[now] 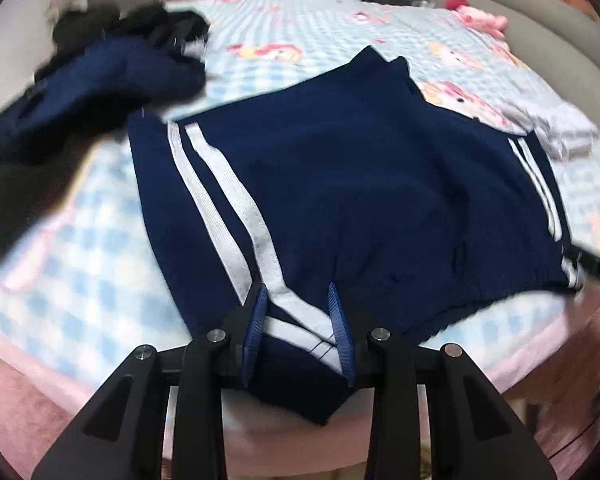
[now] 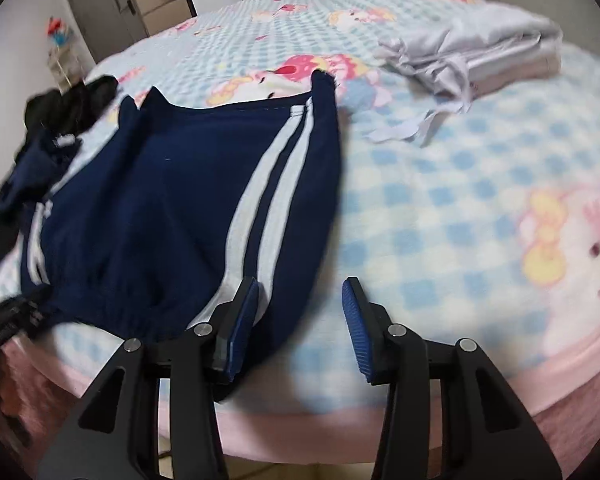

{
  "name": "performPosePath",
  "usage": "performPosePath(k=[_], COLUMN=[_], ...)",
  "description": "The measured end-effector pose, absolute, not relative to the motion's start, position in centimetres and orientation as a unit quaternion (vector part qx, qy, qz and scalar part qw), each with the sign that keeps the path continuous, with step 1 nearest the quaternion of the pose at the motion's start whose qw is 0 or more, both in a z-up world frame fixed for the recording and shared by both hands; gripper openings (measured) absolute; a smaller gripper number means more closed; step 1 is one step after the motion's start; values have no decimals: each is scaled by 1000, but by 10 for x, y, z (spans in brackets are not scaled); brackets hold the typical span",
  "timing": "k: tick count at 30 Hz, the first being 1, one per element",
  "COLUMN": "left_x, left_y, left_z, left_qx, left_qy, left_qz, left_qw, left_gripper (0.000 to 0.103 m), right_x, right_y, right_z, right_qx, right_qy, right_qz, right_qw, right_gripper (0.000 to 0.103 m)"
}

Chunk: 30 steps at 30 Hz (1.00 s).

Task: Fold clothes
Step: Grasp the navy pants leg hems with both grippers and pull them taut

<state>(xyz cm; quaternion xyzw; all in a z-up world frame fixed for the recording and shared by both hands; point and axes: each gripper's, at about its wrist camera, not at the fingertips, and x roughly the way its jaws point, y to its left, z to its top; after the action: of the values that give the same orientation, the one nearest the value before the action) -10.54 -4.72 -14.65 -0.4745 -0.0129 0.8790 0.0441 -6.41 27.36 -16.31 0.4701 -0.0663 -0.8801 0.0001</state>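
Navy shorts (image 1: pixel 360 184) with two white side stripes lie spread flat on the checked bed cover, waistband toward me at the near edge. My left gripper (image 1: pixel 297 304) stands open over the waistband's left corner. The striped cloth lies loosely between its blue pads and droops over the bed edge. In the right wrist view the shorts (image 2: pixel 160 200) sit to the left. My right gripper (image 2: pixel 300 300) is open at their right corner. Its left pad (image 2: pixel 246 312) rests on the cloth, while the other pad stands clear over the bed cover.
A heap of dark navy and black clothes (image 1: pixel 100 80) lies at the back left. Folded grey clothes (image 2: pixel 480 52) sit at the back right. A pink plush toy (image 1: pixel 484 20) is by the grey headboard. The bed's pink front edge (image 2: pixel 260 420) runs just under both grippers.
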Motion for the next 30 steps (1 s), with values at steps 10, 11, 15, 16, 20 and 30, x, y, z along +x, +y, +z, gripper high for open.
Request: performPosePath(k=[10, 11, 15, 16, 20, 30], left_x=[-112, -115, -108, -105, -96, -106], left_y=[-28, -29, -43, -45, -45, -12], left_z=[-136, -143, -152, -150, -142, -151], left_qx=[-456, -470, -474, -469, -452, -473], left_qy=[-37, -41, -49, -39, -42, -43], left_qz=[883, 876, 876, 879, 888, 872], left_qw=[105, 97, 78, 72, 76, 123], left_gripper=[34, 34, 36, 36, 36, 38], right_x=[-64, -65, -64, -64, -59, -78], right_y=[261, 258, 266, 269, 283, 272], right_z=[-163, -166, -162, -160, -158, -174], right_qx=[468, 473, 465, 462, 455, 496], right_qy=[-74, -62, -72, -80, -175, -160], right_qz=[-879, -878, -882, -883, -871, -851], right_qw=[54, 51, 25, 22, 60, 57], right_gripper=[46, 46, 50, 52, 53, 45])
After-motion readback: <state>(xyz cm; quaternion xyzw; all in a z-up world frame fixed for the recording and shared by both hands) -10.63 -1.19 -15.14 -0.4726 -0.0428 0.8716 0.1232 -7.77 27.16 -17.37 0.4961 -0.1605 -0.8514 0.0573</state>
